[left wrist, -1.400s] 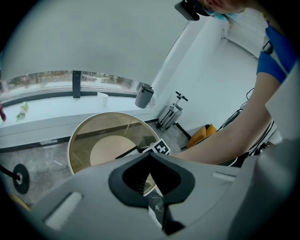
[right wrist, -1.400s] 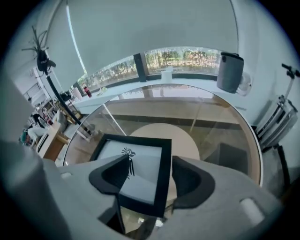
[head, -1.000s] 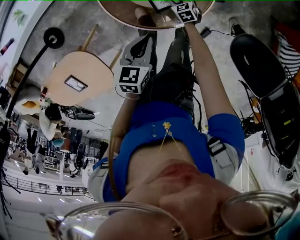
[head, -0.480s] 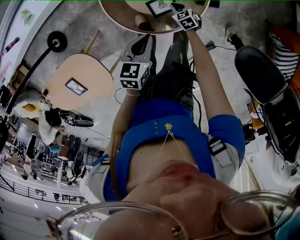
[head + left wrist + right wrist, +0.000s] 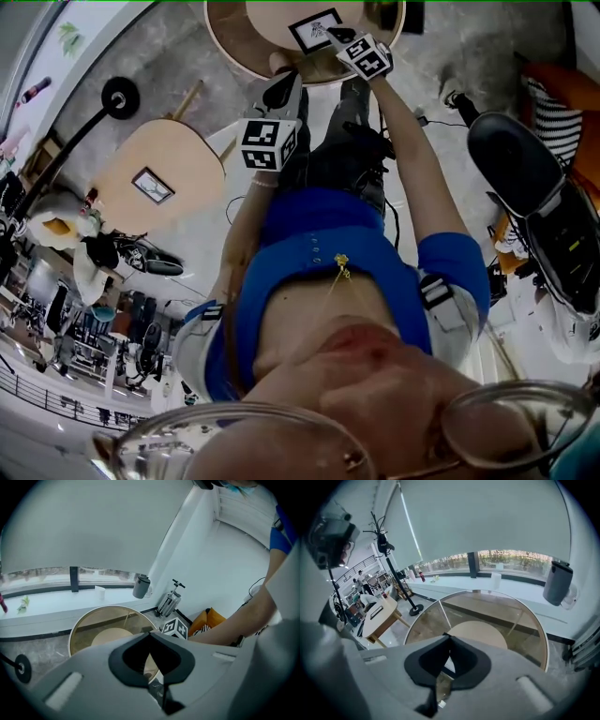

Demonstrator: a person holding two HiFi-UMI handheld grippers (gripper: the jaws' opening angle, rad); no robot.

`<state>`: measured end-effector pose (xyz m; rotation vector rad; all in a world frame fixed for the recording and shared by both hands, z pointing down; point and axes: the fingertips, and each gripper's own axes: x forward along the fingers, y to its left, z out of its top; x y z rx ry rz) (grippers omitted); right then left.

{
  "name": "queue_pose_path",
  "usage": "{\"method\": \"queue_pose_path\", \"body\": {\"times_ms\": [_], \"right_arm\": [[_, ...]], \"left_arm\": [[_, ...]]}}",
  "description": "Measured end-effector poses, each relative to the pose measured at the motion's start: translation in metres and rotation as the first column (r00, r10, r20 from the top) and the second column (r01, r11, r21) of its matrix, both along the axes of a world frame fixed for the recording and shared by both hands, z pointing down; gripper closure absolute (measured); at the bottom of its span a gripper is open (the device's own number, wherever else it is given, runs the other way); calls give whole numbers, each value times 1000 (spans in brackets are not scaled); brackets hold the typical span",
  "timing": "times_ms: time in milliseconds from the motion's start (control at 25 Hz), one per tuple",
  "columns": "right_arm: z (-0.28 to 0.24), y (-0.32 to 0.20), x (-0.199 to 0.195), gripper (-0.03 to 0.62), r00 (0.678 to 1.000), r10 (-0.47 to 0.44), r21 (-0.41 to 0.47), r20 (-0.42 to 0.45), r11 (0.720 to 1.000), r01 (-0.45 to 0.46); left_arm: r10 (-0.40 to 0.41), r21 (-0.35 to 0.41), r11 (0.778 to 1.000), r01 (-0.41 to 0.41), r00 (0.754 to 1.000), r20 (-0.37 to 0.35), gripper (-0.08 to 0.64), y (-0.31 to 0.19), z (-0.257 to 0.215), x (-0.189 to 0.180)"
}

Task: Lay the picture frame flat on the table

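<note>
- My right claw (image 5: 450, 635) has its two tips pressed together. Through the hollow behind them I see a pale patch with a dark band, probably the frame below, but I can make out nothing pinched.
- My left claw (image 5: 150, 633) is closed tip to tip as well and holds nothing. It hangs short of the desk, nearer my body and well apart from the frame.
- The picture frame (image 5: 314, 31) sits on the round glass-topped desk (image 5: 234, 42). My right claw is just beside or touching the frame's edge on my arm's side; I cannot tell which.
- The head view shows the frame's face, but not whether it leans on a stand or already lies flat.
- I judge the frame light and stiff: a thin dark border round a pale print. It is probably glazed, so the face would be slick and could crack, and the corners could chip or mark the glass top.
- The best hold, I think, is the border rail along one edge, pinched front to back and never on the glazing. For that I must first part the right tips.
- If it stands, I would tip it back slowly and set it down softly, since a frame on glass will slide and knock.
- The left claw could steady the lower edge.
</note>
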<state>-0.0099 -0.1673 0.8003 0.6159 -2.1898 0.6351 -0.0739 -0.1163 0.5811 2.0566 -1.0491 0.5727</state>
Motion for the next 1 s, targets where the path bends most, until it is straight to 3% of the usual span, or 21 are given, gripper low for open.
{"method": "queue_pose_path", "body": {"times_ms": [200, 400, 760, 1000], "right_arm": [[-36, 3, -30, 591, 989, -97, 34, 108, 995, 94], [-89, 0, -37, 591, 972, -162, 102, 170, 984, 147], [-196, -12, -16, 591, 944, -169, 181, 283, 976, 120], [-288, -29, -8, 591, 912, -179, 287, 368, 955, 72]], "left_arm": [[-15, 6, 1000, 15, 1000, 1, 563, -9, 2, -16], [-26, 18, 1000, 26, 999, -19, 563, -18, -7, -12], [16, 93, 996, -11, 999, -45, 563, -32, -57, 23], [27, 175, 984, -18, 998, -48, 565, -50, -103, 35]]}}
